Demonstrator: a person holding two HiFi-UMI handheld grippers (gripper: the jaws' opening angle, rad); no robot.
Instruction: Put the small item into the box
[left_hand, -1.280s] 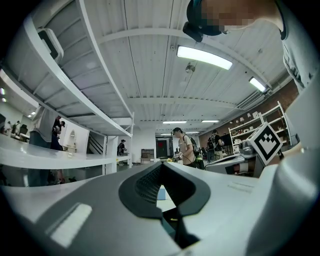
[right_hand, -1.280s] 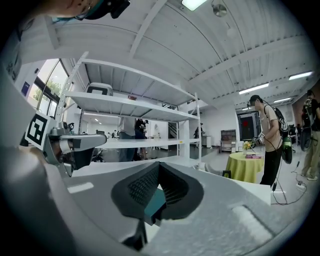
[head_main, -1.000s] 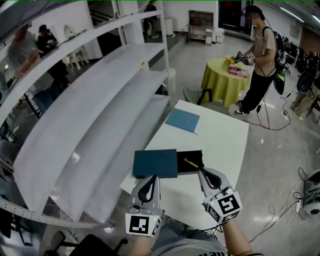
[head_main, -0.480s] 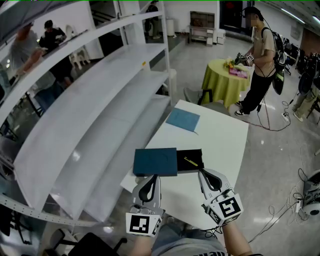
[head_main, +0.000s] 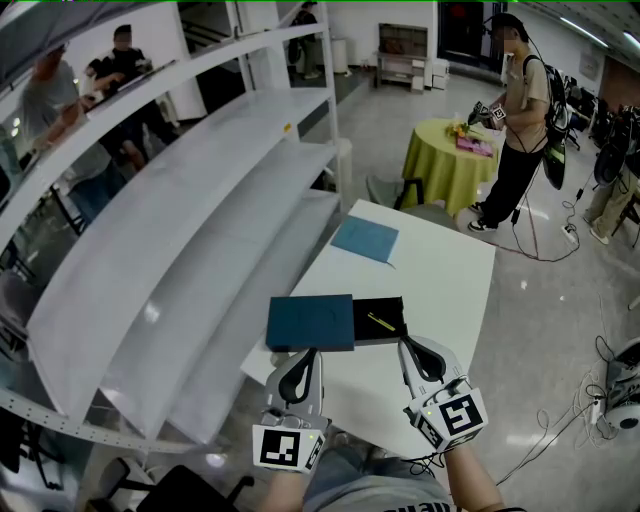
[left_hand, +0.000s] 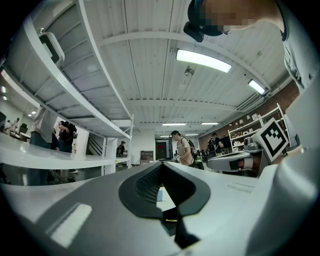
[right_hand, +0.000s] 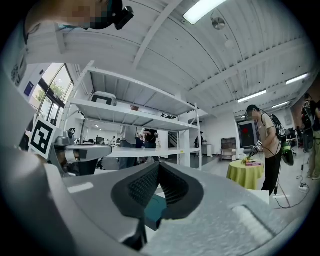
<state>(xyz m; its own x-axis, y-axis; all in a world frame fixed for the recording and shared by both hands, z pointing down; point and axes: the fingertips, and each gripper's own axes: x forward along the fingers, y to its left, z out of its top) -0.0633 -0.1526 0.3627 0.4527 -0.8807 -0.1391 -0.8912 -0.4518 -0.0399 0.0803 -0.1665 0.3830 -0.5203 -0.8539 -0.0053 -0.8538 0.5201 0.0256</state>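
A dark teal lid (head_main: 310, 323) lies on the near part of the white table (head_main: 440, 290), covering the left part of a black box (head_main: 382, 312). A thin yellow small item (head_main: 381, 324) lies inside the box's open right part. My left gripper (head_main: 303, 354) is shut and empty, its tip just short of the lid's near edge. My right gripper (head_main: 407, 343) is shut and empty too, its tip at the box's near edge, close to the item. In the right gripper view the lid (right_hand: 151, 210) shows under the shut jaws. In the left gripper view the box (left_hand: 170, 223) shows below the jaws.
A flat blue-grey sheet (head_main: 366, 240) lies at the table's far end. A long white shelving rack (head_main: 190, 240) runs along the table's left side. Further off, a person (head_main: 520, 120) stands by a round table with a yellow-green cloth (head_main: 445, 160).
Both grippers stay almost still; the right one has drifted slightly rightward. A person behind the shelving has walked to the right.
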